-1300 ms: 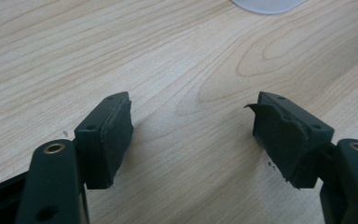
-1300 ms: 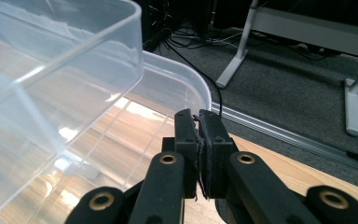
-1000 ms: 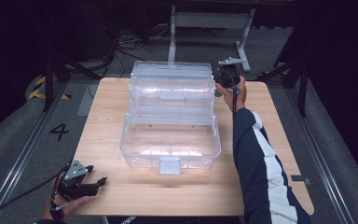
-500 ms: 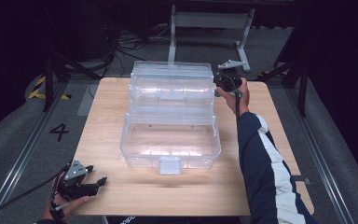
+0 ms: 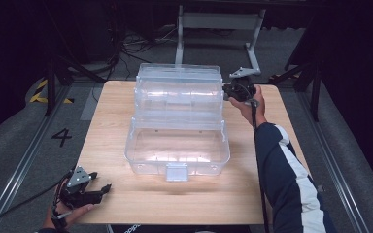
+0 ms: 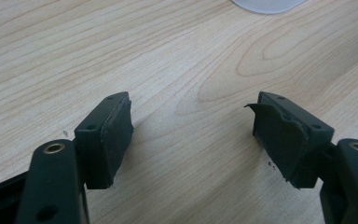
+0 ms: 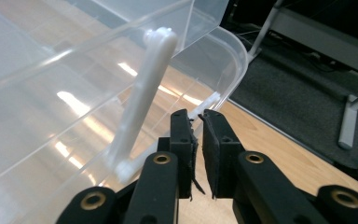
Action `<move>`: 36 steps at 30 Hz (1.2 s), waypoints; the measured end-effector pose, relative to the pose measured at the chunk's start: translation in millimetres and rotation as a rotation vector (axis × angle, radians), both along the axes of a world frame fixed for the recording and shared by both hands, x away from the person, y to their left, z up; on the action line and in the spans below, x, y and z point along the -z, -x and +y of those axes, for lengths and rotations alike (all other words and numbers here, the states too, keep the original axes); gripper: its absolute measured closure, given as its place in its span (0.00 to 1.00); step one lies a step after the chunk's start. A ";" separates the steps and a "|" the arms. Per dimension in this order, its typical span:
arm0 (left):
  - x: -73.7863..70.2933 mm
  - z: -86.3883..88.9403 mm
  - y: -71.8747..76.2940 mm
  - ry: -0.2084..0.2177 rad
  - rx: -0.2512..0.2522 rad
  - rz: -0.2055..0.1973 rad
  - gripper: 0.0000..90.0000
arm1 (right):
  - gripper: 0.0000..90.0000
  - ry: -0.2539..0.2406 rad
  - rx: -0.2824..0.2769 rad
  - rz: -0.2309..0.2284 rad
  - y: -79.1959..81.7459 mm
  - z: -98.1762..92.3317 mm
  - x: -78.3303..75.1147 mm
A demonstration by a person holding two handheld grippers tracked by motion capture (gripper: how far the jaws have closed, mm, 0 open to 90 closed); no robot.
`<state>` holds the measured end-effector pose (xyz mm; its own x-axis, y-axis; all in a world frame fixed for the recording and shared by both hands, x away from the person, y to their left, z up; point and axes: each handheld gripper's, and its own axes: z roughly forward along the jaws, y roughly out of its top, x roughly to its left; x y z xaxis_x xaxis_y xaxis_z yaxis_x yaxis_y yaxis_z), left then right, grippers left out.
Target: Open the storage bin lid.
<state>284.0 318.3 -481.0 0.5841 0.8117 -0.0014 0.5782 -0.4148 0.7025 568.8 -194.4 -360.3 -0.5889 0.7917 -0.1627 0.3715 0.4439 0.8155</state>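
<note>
A clear plastic tiered box point(image 5: 177, 145) stands open in the middle of the wooden table point(image 5: 111, 111), its upper trays point(image 5: 179, 87) stepped back. My right gripper point(image 5: 227, 91) is at the box's back right corner. In the right gripper view its jaws point(image 7: 198, 116) have just been opening and stand a thin slit apart, with a thin white edge of the box point(image 7: 210, 99) at their tips; the pads do not seem to press it. A white hinge arm point(image 7: 144, 93) runs up the box's side. My left gripper point(image 5: 104, 187) lies at the front left, open and empty point(image 6: 191, 130).
A grey metal stand point(image 5: 218, 22) and cables lie behind the table. Floor rails run along both sides, with a "4" marked on the floor point(image 5: 62, 137) at the left. A sleeved forearm point(image 5: 281, 165) crosses the table's right side.
The right hand and its gripper have shifted a little to the right and nearer, beside the box's back right corner. The left gripper has stayed where it was.
</note>
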 end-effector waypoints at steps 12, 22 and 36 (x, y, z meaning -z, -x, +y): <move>-0.1 0.7 0.3 -0.001 -0.002 0.003 0.32 | 0.89 0.025 -0.057 0.001 20.3 -6.5 -8.7; -0.1 0.5 0.4 -0.001 -0.003 0.002 0.32 | 0.87 0.039 -0.095 0.002 35.1 -10.2 -11.2; -0.1 0.6 0.5 -0.001 -0.004 0.002 0.31 | 0.81 0.039 -0.114 0.020 58.7 -29.8 -11.5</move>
<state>283.6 318.9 -480.8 0.5810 0.8139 -0.0017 0.5814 -0.4136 0.7007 510.1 -224.2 -348.8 -0.6783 0.7126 -0.1794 0.3331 0.5158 0.7893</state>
